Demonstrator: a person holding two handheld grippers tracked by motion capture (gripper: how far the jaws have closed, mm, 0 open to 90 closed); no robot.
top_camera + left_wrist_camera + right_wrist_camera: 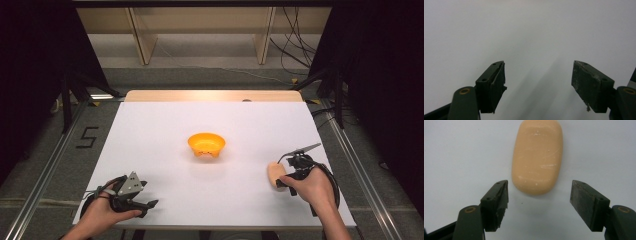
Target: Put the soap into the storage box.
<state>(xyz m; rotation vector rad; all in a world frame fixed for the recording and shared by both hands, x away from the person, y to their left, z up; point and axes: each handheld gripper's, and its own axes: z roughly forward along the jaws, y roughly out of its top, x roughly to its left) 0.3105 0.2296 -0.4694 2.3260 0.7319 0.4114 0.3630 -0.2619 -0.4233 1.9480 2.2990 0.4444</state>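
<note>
A pale orange oval piece, like a potato or bread roll (pixel 537 157), lies flat on the white table (pixel 165 130); the high view shows this oval piece (pixel 274 173) at the right front. My right gripper (pixel 539 192) stands open just short of it, its near end lying a little ahead of the two black pads, untouched. The right gripper (pixel 283 181) sits in a hand at the oval's right side. My left gripper (pixel 539 75) is open over bare table, and the left gripper (pixel 145 199) rests low at the front left. An orange bowl (pixel 206 143) sits mid-table.
The white table ends close behind both hands at its front edge (pixel 215 226). Black curtains flank both sides, metal rails run along the floor, and wooden frame legs (pixel 142 37) stand beyond the far edge. Cables (pixel 295 47) lie on the floor at the back right.
</note>
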